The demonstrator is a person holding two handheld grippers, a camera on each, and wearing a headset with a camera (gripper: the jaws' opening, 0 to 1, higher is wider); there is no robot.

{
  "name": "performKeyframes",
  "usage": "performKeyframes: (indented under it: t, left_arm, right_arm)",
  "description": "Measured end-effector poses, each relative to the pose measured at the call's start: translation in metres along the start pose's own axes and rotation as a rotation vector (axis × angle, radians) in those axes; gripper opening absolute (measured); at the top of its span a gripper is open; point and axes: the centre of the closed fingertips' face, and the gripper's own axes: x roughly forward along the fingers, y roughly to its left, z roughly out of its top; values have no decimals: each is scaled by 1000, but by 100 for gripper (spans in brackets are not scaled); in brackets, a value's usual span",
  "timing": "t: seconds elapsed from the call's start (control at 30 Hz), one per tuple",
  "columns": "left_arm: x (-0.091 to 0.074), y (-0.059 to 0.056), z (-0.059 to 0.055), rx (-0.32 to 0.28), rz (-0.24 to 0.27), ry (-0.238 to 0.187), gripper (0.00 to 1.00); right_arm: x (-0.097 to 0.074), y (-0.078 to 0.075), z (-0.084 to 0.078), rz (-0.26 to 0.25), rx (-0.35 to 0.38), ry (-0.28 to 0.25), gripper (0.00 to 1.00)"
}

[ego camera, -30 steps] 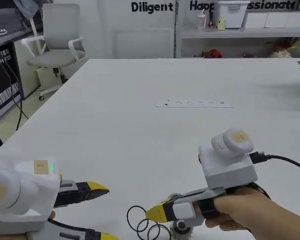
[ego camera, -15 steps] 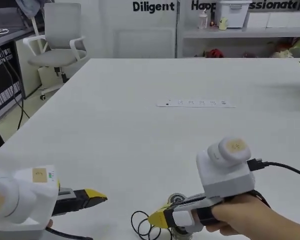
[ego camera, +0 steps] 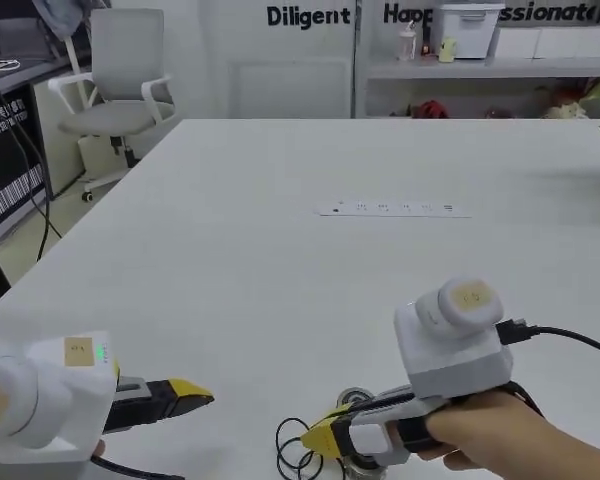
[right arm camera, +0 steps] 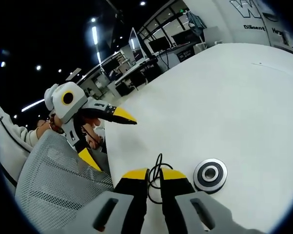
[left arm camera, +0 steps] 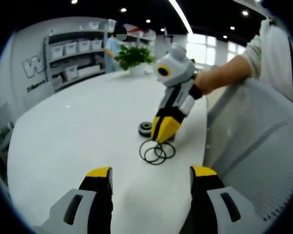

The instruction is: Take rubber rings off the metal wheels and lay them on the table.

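Right gripper (ego camera: pixel 315 435) pinches a rubber ring (right arm camera: pixel 159 161) at the table's (ego camera: pixel 280 250) near edge — best released flat; left gripper (left arm camera: pixel 149 173) gapes empty.

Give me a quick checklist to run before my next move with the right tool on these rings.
1. Left tool open: ok, jaws wide apart with nothing between them.
2. Right tool grip: cannot tell. Its jaws are nearly closed with a loop of the rubber rings between them.
3. Rings on the table: ok, in an overlapping cluster.
4. Metal wheel stripped of its ring: cannot tell. It lies flat beside the right tool.
5. Tools apart from each other: ok, the left tool is short of the rings.
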Motion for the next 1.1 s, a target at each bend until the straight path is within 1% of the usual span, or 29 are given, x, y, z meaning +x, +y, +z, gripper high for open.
performKeyframes:
  t: [0.17, 0.33, 0.47, 0.57, 0.7, 1.0, 1.1]
  left_arm:
    - [0, 0, 1, 0, 1, -3, 65]
    - [-1, -1, 1, -1, 1, -1, 65]
    - [-1, -1, 1, 2, 2, 0, 65]
    - [-2, -1, 1, -1, 3, -3, 65]
    - [-2, -1, 2, -1, 6, -7, 65]
    - [-6, 2, 4, -3, 15, -15, 65]
    - [-7, 2, 9, -11, 12, -24, 65]
  right_arm:
    - [-1, -2, 1, -11, -16, 5, 10]
    - [-4, -3, 4, -18, -32, -1, 11]
    - [-6, -5, 6, -27, -46, -4, 14]
    - [-8, -6, 10, -33, -59, -16, 15]
    - [-12, -6, 16, -35, -59, -35, 16]
    - [-24, -14, 30, -59, -58, -81, 17]
    - [-29, -17, 36, -67, -55, -102, 17]
